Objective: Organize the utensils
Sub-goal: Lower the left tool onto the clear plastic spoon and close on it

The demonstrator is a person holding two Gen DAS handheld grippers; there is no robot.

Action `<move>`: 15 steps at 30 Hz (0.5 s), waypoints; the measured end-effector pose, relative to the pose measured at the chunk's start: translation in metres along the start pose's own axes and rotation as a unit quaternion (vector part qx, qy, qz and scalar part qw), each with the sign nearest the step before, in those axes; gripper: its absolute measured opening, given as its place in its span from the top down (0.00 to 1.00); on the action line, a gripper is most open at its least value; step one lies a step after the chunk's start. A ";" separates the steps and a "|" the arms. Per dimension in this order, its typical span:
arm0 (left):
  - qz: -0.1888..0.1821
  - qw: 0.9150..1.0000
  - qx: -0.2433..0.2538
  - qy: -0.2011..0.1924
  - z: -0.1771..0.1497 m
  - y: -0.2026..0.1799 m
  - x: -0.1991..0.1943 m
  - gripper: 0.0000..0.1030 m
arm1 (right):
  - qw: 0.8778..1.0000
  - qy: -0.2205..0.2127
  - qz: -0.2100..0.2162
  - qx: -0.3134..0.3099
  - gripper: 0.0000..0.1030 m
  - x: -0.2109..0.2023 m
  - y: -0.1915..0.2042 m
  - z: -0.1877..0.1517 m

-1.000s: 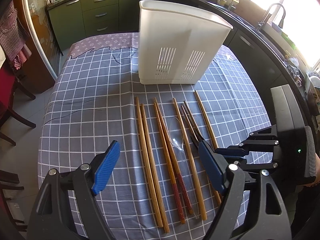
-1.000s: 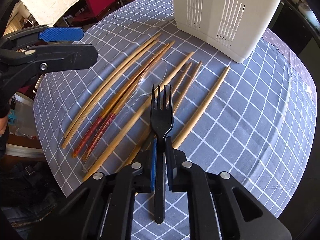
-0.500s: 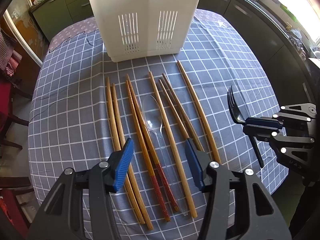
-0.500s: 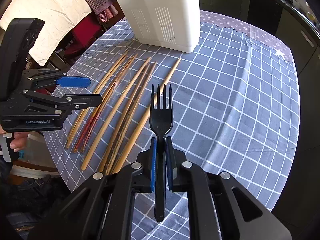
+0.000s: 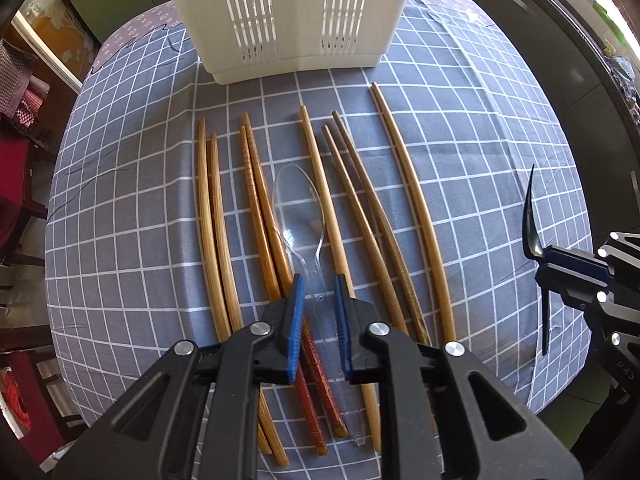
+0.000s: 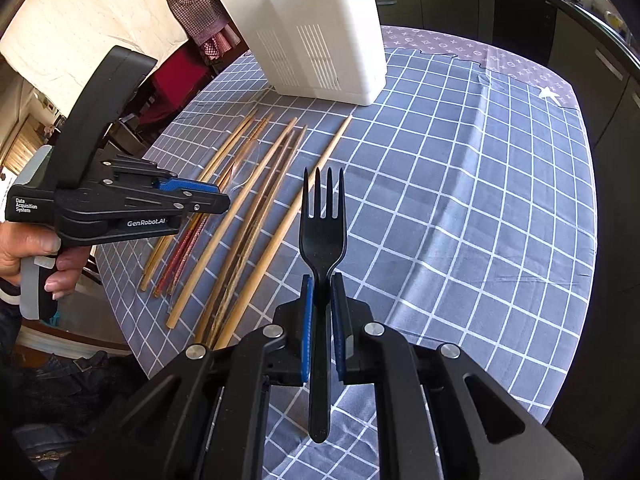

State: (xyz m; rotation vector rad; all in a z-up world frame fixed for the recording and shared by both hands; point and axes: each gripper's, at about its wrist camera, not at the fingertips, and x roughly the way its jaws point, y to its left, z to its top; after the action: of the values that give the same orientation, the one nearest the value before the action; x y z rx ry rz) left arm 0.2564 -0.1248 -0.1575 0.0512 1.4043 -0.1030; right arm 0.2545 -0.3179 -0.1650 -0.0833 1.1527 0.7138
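Note:
A clear plastic spoon lies among several wooden chopsticks on the checked tablecloth. My left gripper points straight down over the spoon's handle. Its jaws are closing, with the handle between the blue pads and a thin gap still showing on each side. My right gripper is shut on a black plastic fork, held above the cloth with the tines pointing forward. In the left wrist view the fork shows edge-on at the right. A white slotted utensil holder stands upright beyond the chopsticks.
The grey checked tablecloth covers a rounded table. Dark green kitchen cabinets run behind it and red chairs stand to the left. A person's hand grips the left tool's handle.
My left gripper has dropped and moved forward over the spoon, and its jaws have narrowed from wide to nearly touching the handle. My right gripper has carried the fork off to the right.

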 end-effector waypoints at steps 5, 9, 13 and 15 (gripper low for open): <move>0.004 1.000 -0.001 0.006 0.000 -0.005 0.011 0.86 | 1.000 -0.003 0.003 0.000 0.91 -0.001 0.000 -0.001; 0.003 1.000 -0.002 0.003 0.004 -0.003 0.014 0.90 | 1.000 -0.004 0.000 0.000 0.91 -0.003 0.002 -0.001; -0.001 1.000 0.000 -0.010 0.004 0.001 0.009 0.92 | 1.000 -0.014 0.001 0.001 0.91 -0.007 0.004 -0.002; -0.010 1.000 0.000 -0.024 0.003 0.002 0.000 0.92 | 1.000 -0.022 0.002 0.003 0.91 -0.011 0.006 -0.003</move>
State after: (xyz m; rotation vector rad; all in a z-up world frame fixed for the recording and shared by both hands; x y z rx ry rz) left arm 0.2591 -0.1230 -0.1567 0.0357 1.3569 -0.1203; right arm 0.2470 -0.3201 -0.1547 -0.0594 1.1130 0.7131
